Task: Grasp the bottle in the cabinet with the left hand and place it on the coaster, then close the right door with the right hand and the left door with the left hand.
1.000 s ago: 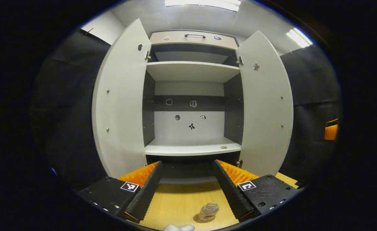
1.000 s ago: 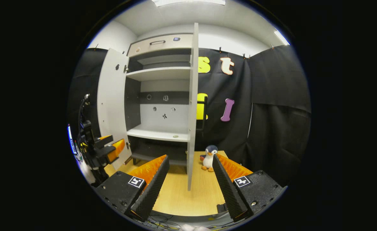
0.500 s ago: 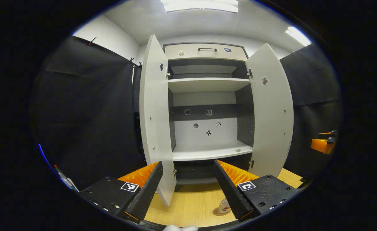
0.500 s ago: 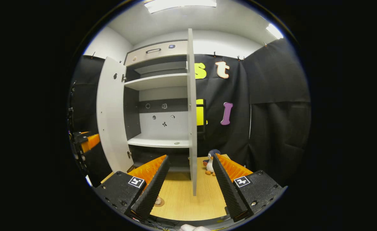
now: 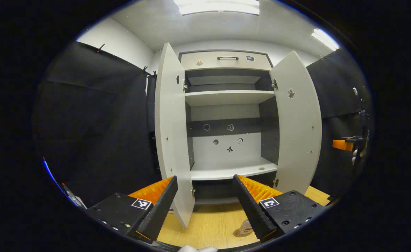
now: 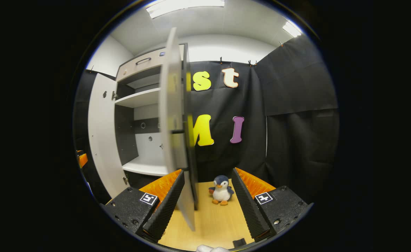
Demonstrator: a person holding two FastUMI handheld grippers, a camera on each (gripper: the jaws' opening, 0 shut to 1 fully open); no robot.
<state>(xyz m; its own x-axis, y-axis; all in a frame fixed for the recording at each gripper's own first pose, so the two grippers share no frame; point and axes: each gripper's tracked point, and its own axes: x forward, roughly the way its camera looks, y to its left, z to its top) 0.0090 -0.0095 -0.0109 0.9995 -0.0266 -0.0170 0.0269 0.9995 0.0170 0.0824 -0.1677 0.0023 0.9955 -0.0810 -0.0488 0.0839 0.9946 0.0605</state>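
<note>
The bottle (image 5: pixel 246 225) already stands on its coaster (image 5: pixel 242 233), just beside the left gripper (image 5: pixel 204 204), whose 2 fingers are spread and empty. The right gripper (image 6: pixel 205 199), also spread and empty, faces the right door (image 6: pixel 172 115) edge-on, dead ahead: a stiff, light hinged panel, best pushed on its outer face near the free edge.

Black gripper (image 5: pixel 204 204) bodies, square markers, screws
</note>
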